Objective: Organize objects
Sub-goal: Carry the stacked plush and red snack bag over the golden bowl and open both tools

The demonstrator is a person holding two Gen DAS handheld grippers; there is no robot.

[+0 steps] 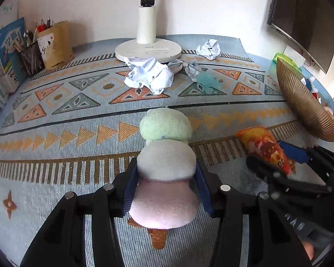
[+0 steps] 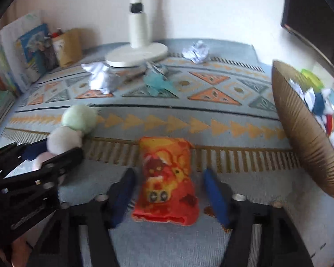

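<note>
Soft plush toy [image 1: 165, 166] made of three round puffs, green, white and pink in a row, lies on the desk [image 1: 62, 146], which has a blue cloth with orange triangles. The left tool [image 1: 165, 189] is clenched on it, with a blue pad [image 1: 131, 191] pressing each side of the white and pink puffs. Just to its right lies a small orange and red plush snack bag [image 2: 167, 182]. The right tool [image 2: 169, 198] sits around this bag with its blue pads [image 2: 216, 198] a little apart from the sides, so it is let go. A brown ribbed paper basket [image 2: 300, 140] stands at the right edge with scraps inside. Crumpled white paper [image 1: 149, 75] lies near the round base of a white lamp [image 1: 148, 50] at the back
</note>
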